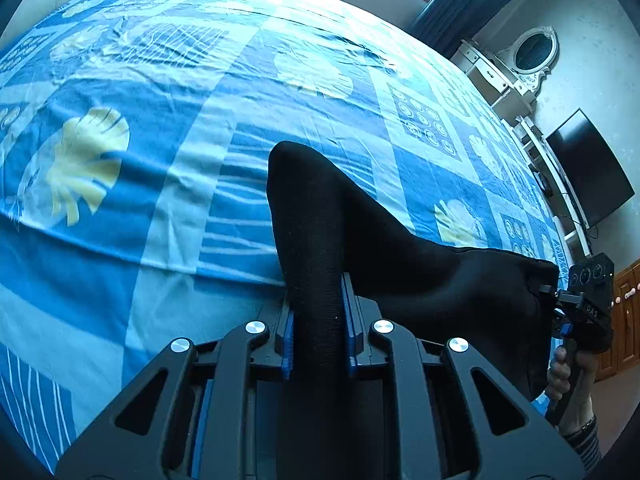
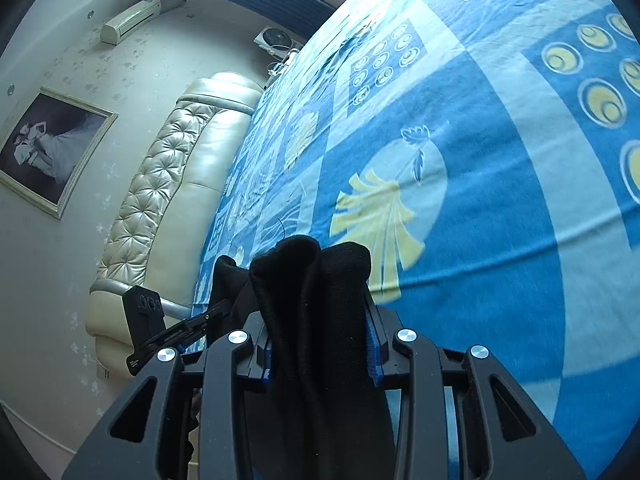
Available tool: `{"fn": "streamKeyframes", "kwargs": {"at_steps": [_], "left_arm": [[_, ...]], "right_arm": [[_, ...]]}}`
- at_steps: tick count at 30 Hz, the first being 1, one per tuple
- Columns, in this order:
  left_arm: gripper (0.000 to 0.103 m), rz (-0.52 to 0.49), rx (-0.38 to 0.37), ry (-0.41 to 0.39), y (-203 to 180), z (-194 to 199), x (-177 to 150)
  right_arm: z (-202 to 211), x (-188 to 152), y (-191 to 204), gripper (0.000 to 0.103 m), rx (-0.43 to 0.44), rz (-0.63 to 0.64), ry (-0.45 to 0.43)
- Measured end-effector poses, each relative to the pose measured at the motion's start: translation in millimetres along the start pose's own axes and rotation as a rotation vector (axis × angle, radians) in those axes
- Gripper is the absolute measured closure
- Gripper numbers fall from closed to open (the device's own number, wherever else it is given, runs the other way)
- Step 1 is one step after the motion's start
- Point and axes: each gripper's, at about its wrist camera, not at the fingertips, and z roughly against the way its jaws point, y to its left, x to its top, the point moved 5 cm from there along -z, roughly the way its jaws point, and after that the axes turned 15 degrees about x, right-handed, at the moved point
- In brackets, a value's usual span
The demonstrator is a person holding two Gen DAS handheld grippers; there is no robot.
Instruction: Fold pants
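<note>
The black pants (image 1: pixel 360 240) hang stretched between my two grippers above the blue patterned bed sheet (image 1: pixel 120 160). My left gripper (image 1: pixel 318 320) is shut on one bunched end of the pants. My right gripper (image 2: pixel 320 336) is shut on the other bunched end of the pants (image 2: pixel 312 280), which sticks up past the fingers. The right gripper also shows at the right edge of the left wrist view (image 1: pixel 560 300). The left gripper shows at the lower left of the right wrist view (image 2: pixel 212 312), holding black cloth.
The bed sheet (image 2: pixel 480 200) fills most of both views. A padded cream headboard (image 2: pixel 172 184) lies to the left in the right wrist view. A white dresser with an oval mirror (image 1: pixel 532 52) and a black TV (image 1: pixel 592 172) stand beyond the bed's far side.
</note>
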Motion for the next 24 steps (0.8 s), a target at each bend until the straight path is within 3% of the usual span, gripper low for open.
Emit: {"fn": "streamKeyframes", "kwargs": {"at_steps": [5,13,24], "left_arm": [[0.085,-0.019,0.024,0.005,0.9,-14.4,16.4],[0.083,-0.013,0.029,0.030,3.6,-33.7,16.4],[0.078,-0.017,0.019,-0.030,5.9,-38.6,11.0]], "right_arm": [[-9.8,10.7,-8.3,0.069,-0.007,-0.014,-0.001],[-9.4,3.8,-43.9,0.069,0.026,-0.109,-0.017],[-5.8,1.4,-47.2,0.071,0.083,-0.076,-0.027]]}}
